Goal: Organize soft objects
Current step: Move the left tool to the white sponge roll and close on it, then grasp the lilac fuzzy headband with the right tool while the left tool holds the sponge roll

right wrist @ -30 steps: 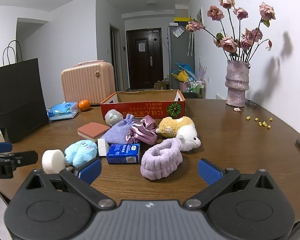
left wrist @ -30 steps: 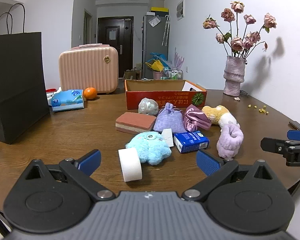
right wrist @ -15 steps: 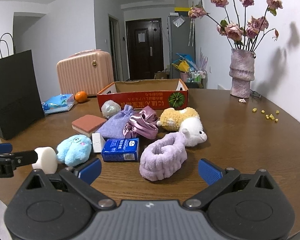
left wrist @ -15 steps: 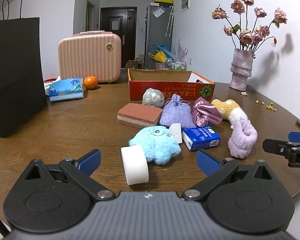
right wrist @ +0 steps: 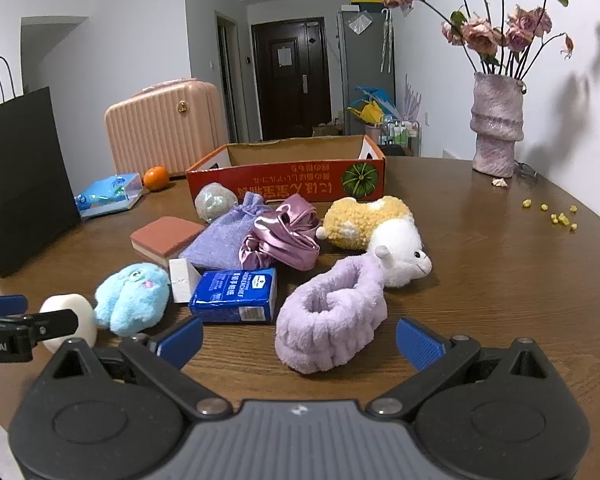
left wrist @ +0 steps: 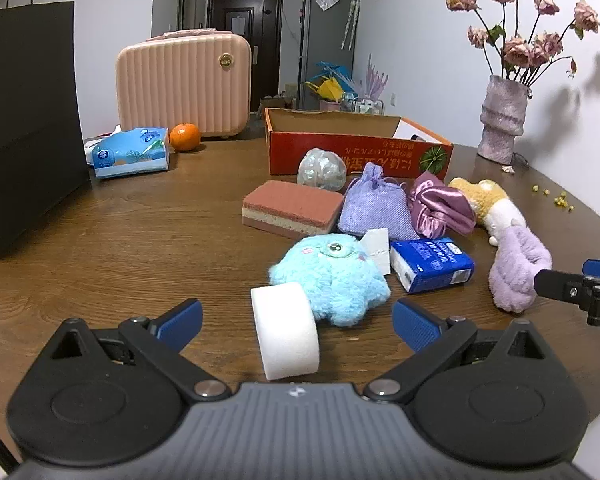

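Observation:
Soft things lie clustered on the brown table in front of an open orange cardboard box [left wrist: 356, 148] [right wrist: 288, 168]. My left gripper [left wrist: 296, 322] is open, a white foam roll [left wrist: 286, 330] standing between its fingers and a blue plush monster [left wrist: 332, 276] just beyond. My right gripper [right wrist: 298, 338] is open around the near end of a lilac fluffy headband [right wrist: 332, 312]. Behind lie a yellow-white plush sheep [right wrist: 380, 232], a pink satin scrunchie [right wrist: 284, 232], a lilac pouch [left wrist: 374, 210], a pink sponge [left wrist: 292, 212], a pearly ball [left wrist: 322, 168] and a blue tissue pack [right wrist: 236, 294].
A black paper bag [left wrist: 24, 120] stands at the left. A pink suitcase [left wrist: 184, 80], an orange [left wrist: 185, 137] and a blue wipes pack [left wrist: 130, 152] sit at the back left. A vase of dried roses [right wrist: 496, 124] stands at the back right, with yellow crumbs [right wrist: 556, 216] near it.
Both grippers have moved forward toward the pile. The white roll now stands between the left fingers, and the lilac headband between the right ones. Nothing has been taken hold of.

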A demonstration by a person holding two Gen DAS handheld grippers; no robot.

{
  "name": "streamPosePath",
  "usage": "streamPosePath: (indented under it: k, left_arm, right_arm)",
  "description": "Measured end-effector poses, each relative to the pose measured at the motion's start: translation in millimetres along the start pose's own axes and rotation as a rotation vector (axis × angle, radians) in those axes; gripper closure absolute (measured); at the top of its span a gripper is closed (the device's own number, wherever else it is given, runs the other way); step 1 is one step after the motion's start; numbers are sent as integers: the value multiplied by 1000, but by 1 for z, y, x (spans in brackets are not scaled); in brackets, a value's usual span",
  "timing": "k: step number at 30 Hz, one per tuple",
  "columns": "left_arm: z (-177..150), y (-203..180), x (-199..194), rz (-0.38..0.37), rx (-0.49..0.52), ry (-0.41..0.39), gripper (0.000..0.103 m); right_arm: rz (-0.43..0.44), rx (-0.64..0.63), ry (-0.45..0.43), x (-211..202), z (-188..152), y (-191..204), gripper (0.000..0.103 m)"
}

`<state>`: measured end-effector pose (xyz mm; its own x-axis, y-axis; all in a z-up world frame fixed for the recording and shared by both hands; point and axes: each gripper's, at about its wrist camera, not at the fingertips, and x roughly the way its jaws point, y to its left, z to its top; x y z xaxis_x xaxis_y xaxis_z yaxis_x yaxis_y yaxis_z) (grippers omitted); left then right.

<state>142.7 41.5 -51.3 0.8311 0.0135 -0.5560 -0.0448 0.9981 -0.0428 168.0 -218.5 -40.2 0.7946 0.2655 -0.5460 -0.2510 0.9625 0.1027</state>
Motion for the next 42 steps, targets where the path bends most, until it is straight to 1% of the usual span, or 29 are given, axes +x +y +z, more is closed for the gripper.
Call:
streamPosePath:
  k: [3,6,8,9,11,12,14,15,17,18,20,21,22,23,26,31,42]
  left_arm:
    - [1,0,7,6,6,12,2]
    - [2,2,14,10,4,25,9]
    - [2,4,19,13,1,36,18]
    - [3,4,21,13,1,42,20]
    - [2,6,26,11,-2,59,27]
    - [2,6,29,9,-3,67,28]
    - [2,7,32,5,-4,80,37]
    - [1,7,34,4,-5,86,39]
    - [1,7,35,2,-3,92,49]
    - [1,8,36,0,-3,96,51]
    - [0,7,38,-5,-3,106,60]
    - [-1,7,39,-7,-2,109,62]
    - [-1,8,39,-9,-4,114,68]
    - [-2,8,40,-10,-7,120,72]
    - [-3,10,42,-14,-14,130,73]
    - [-5,15,40,-19,-28,123,73]
    - [4,21,29,5,-32,63,73]
  right_arm:
    - [4,5,11,9,2,-2,0]
    - [8,7,17,15,4,-3,0]
    - [10,9,22,19,5,-4,0]
    - [10,10,24,20,5,-5,0]
    - [11,11,27,23,6,-6,0]
    - [10,12,28,24,6,-7,0]
    - [11,15,30,26,6,-8,0]
    - [11,16,32,27,6,-8,0]
    - [12,20,35,28,6,-9,0]
    - [12,21,36,29,6,-10,0]
    - [13,23,38,29,6,-11,0]
    - [13,23,38,29,5,-11,0]
    - [14,24,38,29,5,-11,0]
    - [14,24,38,29,5,-11,0]
    - [13,24,38,29,5,-11,0]
    - [6,24,40,29,4,-13,0]
    - [-34,8,27,36,6,-15,0]
